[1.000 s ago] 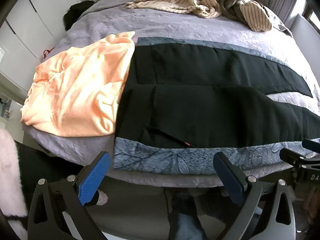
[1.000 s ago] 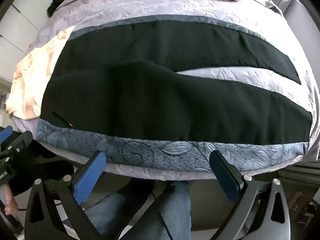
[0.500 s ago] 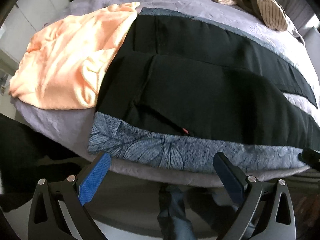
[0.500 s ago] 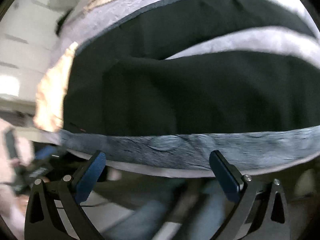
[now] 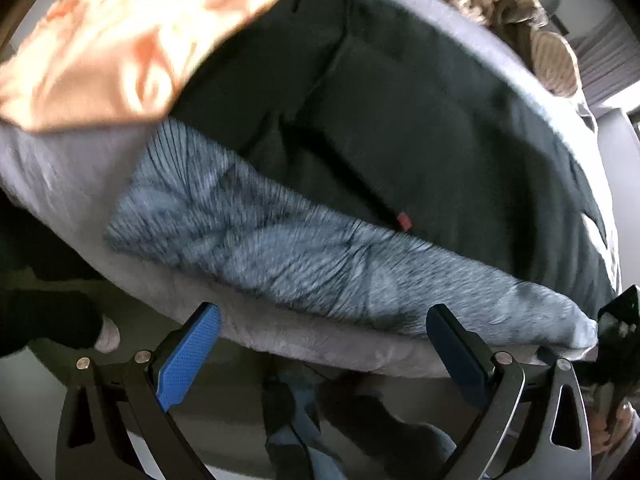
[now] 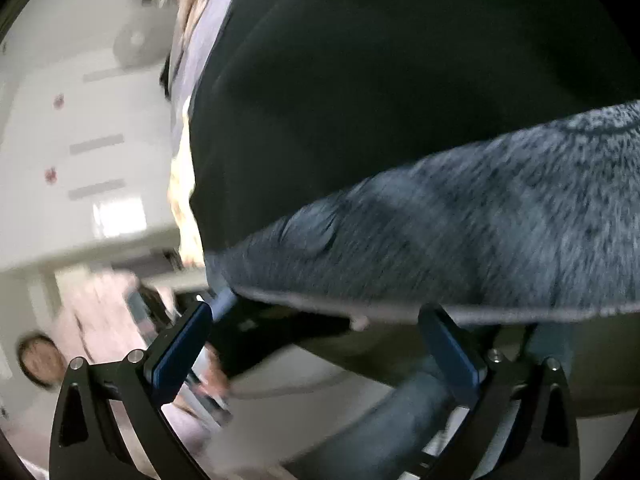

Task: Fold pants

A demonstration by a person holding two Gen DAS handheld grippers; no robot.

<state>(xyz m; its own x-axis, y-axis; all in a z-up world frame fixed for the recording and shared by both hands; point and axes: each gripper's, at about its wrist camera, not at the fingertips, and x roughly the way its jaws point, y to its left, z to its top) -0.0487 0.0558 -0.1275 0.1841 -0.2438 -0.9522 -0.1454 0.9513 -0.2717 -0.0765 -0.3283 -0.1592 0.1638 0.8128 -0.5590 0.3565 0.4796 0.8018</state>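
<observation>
Black pants (image 5: 400, 128) lie flat on bed, near edge on grey leaf-print blanket (image 5: 312, 256). Left gripper (image 5: 320, 344) and right gripper (image 6: 316, 340) both spread, empty, just off bed edge. Orange garment (image 5: 132, 36) touches waistband.

This is a bedroom in a home. A bed (image 5: 72, 184) with a grey quilted cover fills both views, strewn with clothing: black pants (image 5: 420, 128), an orange garment (image 5: 132, 36) and striped laundry (image 5: 516, 12). White cupboard doors (image 6: 80, 152) stand beside it.
</observation>
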